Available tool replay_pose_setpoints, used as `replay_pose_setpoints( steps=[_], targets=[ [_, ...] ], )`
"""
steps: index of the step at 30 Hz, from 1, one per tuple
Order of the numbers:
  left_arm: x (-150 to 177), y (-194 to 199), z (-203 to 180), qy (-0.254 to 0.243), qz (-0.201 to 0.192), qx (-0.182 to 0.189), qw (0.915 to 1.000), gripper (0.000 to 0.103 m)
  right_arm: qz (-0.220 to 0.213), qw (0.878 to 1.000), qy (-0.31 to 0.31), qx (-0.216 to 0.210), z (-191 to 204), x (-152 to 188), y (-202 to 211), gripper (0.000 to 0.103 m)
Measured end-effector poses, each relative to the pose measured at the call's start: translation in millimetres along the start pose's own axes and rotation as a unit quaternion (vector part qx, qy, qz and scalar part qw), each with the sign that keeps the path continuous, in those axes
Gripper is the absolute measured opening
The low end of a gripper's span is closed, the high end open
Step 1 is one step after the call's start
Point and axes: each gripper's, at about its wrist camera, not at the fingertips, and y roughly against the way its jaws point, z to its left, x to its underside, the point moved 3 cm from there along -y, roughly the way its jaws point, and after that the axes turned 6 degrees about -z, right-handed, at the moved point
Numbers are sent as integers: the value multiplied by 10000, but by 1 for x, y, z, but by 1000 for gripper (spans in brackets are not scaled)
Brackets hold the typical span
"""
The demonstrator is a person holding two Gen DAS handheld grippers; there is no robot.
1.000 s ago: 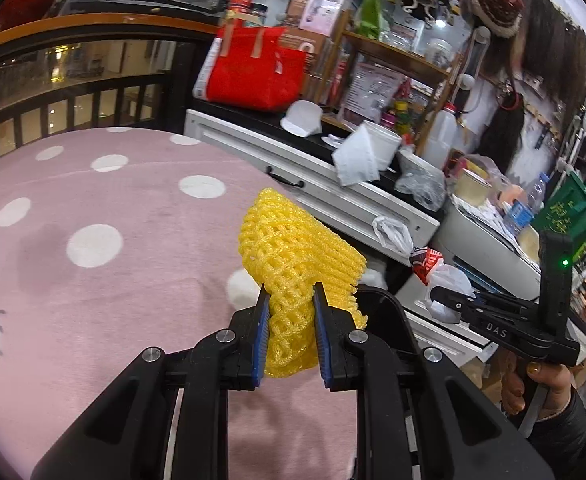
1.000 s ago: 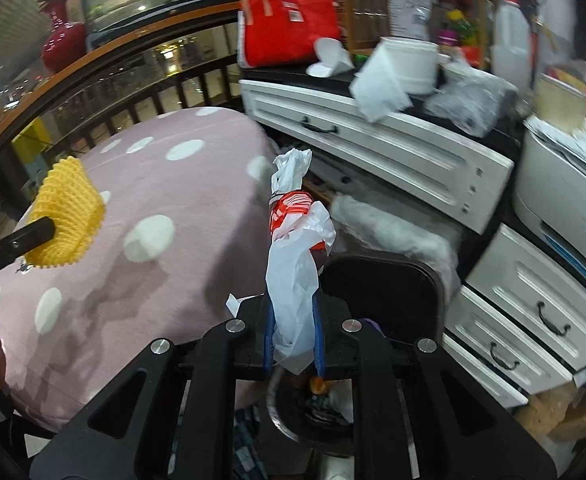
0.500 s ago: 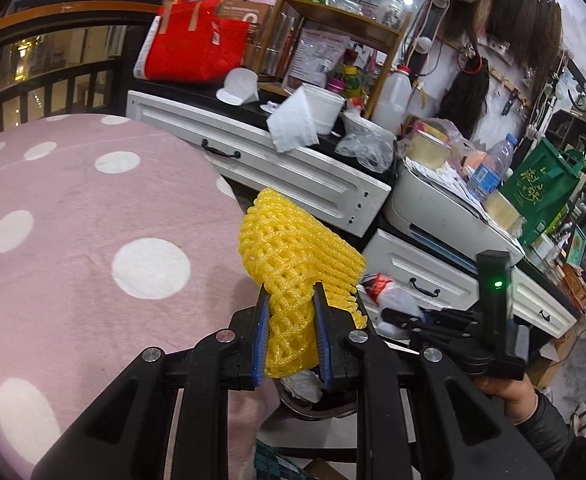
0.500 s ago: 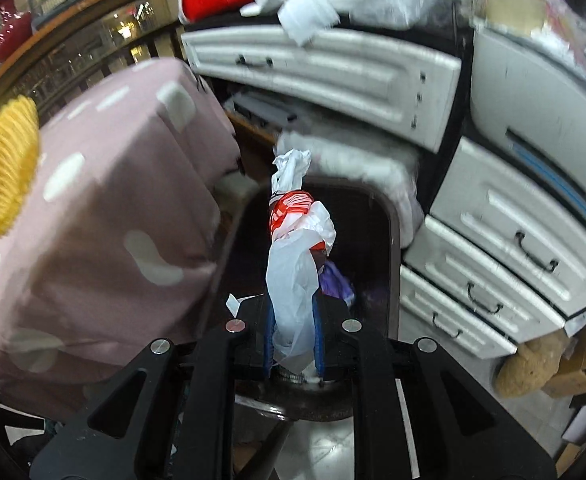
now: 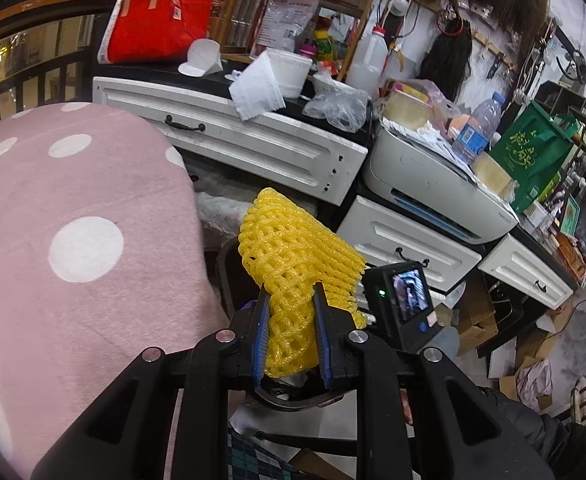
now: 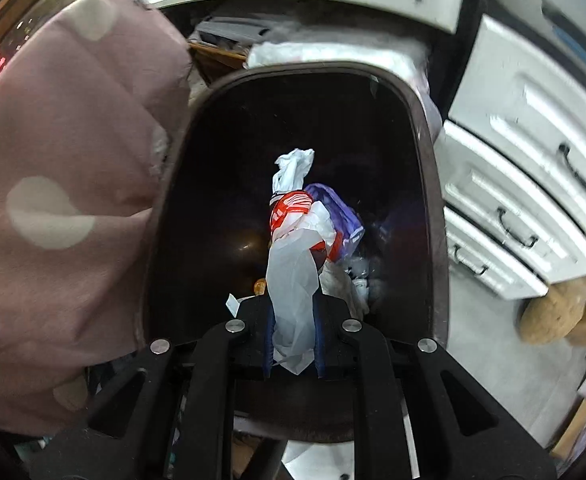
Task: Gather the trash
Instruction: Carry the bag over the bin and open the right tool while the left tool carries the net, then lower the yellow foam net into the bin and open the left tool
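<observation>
While over bin [image 6: 429,184], right claw [image 6: 293,344]: we note jaws opening, plastic bag [image 6: 293,280] between them.
Left claw [image 5: 291,340]: we find it clamped on yellow foam net [image 5: 293,256].

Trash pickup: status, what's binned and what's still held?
Done: some trash already lies in the dark bin. In hand: the right gripper holds a white and red plastic bag over the bin, jaws opening; the left gripper clamps yellow foam netting. Left: drop both.
</observation>
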Motion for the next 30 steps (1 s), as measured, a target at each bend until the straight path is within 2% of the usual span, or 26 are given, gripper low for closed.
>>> replay_pose_setpoints(
  steps=[2, 3, 4, 10, 20, 23, 30],
  targets=[
    [3, -7, -4, -60, 79, 4, 10000, 20, 25, 10000, -78, -46, -3, 2, -3, 42],
    [6, -12, -6, -97, 138, 6, 9999, 20, -47, 9999, -83, -38, -3, 3, 0, 62],
    [8, -16, -8, -127, 187, 8, 9997, 20, -166, 9998, -83, -17, -3, 3, 4, 71],
    [18, -40, -16, -278, 493, -9, 9984, 20, -435, 9988, -209, 51, -13, 0, 26, 71],
    [46, -83, -28, -506, 1047, 33, 9932, 20, -1087, 9919, -518, 396, -55, -3, 83, 72],
    [53, -95, -30, -569, 1204, 27, 9911, 20, -1218, 9893, -667, 453, -66, -2, 96, 75],
    [64, -121, -31, -572, 1488, -3, 9872, 20, -1301, 9860, -901, 522, -83, 0, 108, 76]
  ],
)
